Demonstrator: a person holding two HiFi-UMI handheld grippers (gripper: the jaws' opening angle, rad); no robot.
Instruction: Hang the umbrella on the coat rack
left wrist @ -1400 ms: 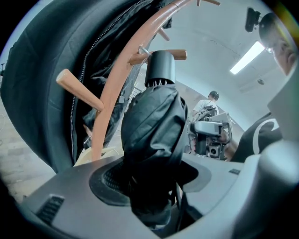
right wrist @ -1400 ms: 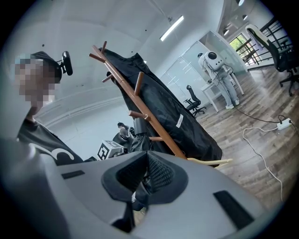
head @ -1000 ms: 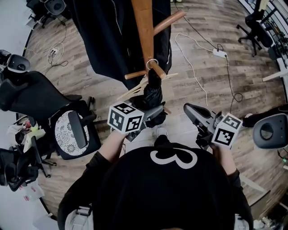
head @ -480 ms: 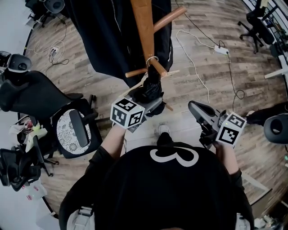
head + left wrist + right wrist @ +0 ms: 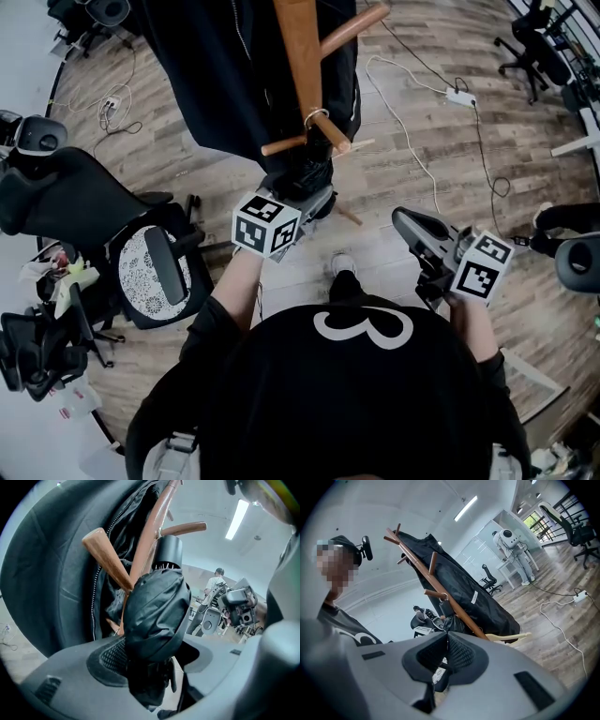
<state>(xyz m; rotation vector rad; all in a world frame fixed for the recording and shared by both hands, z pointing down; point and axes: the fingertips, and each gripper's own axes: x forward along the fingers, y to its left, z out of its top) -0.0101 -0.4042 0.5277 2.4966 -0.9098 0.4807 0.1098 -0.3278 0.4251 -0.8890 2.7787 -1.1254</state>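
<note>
Even, bright indoor light falls from ceiling strip lights [image 5: 236, 520], which burn out to white glare in both gripper views. On the wooden floor [image 5: 441, 159] in the head view, shadows are faint and soft-edged. All three pictures bulge with wide-angle distortion: the floor planks curve toward the edges, and the gripper views close into dark, rounded corners. The black umbrella [image 5: 154, 611] in the left gripper view catches a dull sheen and is fairly sharp. The grey foreground nearest that lens is soft, and the black coat [image 5: 225, 75] loses its folds in shade.
</note>
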